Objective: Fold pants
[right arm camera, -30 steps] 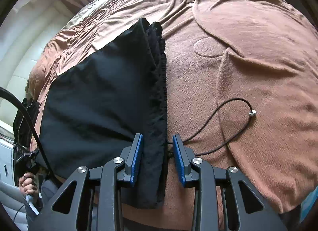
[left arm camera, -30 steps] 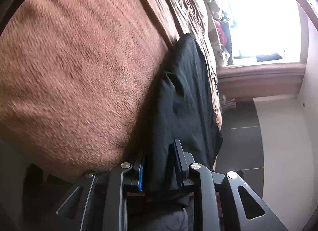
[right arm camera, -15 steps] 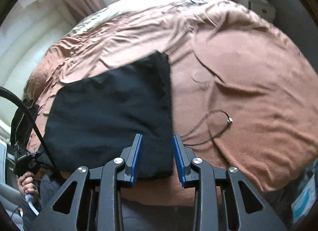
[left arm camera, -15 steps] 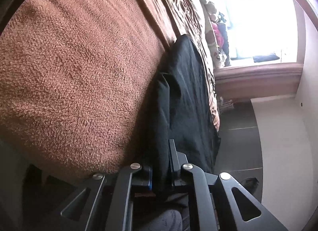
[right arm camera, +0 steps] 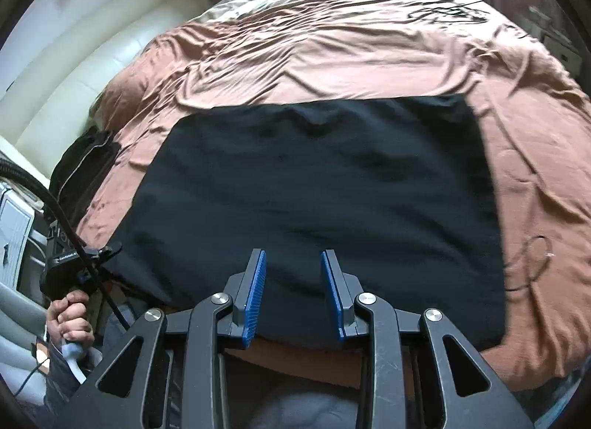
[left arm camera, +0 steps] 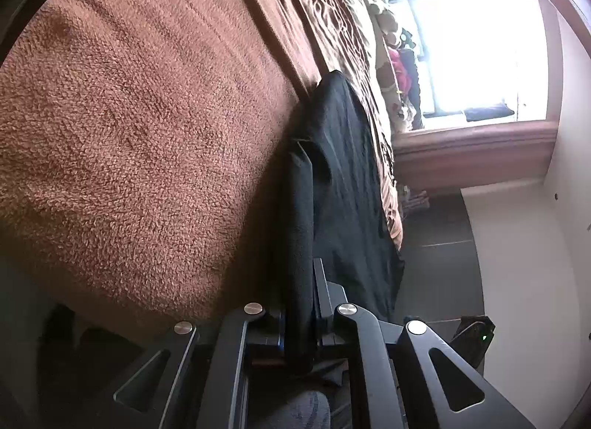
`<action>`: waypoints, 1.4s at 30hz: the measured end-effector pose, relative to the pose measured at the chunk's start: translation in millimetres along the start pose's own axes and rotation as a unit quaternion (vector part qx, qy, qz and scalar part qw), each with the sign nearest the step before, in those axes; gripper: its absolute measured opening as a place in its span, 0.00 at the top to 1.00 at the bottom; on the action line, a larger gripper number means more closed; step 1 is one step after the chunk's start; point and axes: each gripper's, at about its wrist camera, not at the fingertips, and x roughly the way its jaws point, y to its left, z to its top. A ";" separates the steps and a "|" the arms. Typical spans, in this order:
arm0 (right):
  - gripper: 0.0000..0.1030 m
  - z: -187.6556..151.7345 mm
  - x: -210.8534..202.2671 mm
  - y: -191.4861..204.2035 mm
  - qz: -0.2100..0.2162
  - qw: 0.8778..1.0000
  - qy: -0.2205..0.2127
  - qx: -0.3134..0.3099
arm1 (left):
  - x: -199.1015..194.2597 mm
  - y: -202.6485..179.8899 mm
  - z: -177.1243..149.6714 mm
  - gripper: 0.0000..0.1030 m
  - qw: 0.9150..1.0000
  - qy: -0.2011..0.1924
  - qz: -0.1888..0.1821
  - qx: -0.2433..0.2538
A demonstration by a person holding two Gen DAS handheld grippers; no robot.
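The black pants [right arm camera: 317, 185] lie folded into a wide rectangle on the brown blanket [right arm camera: 332, 59] of a bed. My right gripper [right arm camera: 293, 296] hovers open above the middle of their near edge, blue pads [right arm camera: 255, 296] apart with nothing pressed between them. In the left wrist view, rolled sideways, the left gripper [left arm camera: 299, 314] is shut on a thick folded edge of the pants [left arm camera: 340, 178]. That same gripper [right arm camera: 70, 266] shows at the pants' left corner in the right wrist view, held by a hand [right arm camera: 70, 314].
A thin black cord [right arm camera: 532, 255] loops on the blanket just right of the pants. A dark bag or garment [right arm camera: 85, 174] lies at the bed's left side by a white padded headboard [right arm camera: 92, 59]. A bright window [left arm camera: 476, 56] and dark floor [left arm camera: 439, 255] lie past the bed.
The left jaws closed onto the pants' edge. The right gripper left the pants' right fold edge, rose and moved left to hover over the middle of the near edge, still open.
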 end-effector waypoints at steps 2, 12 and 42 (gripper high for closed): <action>0.73 2.9 10.5 4.1 0.003 1.000 0.004 -0.006 | -0.3 0.7 -0.2 0.90 1.000 -0.001 -0.001 0.000; 0.83 12.4 73.8 38.6 0.005 0.999 0.036 -0.025 | -1.0 1.6 -2.2 0.90 1.000 -0.004 -0.003 -0.005; 0.97 33.6 136.3 58.0 -0.038 0.995 0.088 -0.040 | -13.9 10.4 -9.3 0.90 1.000 -0.013 -0.011 -0.017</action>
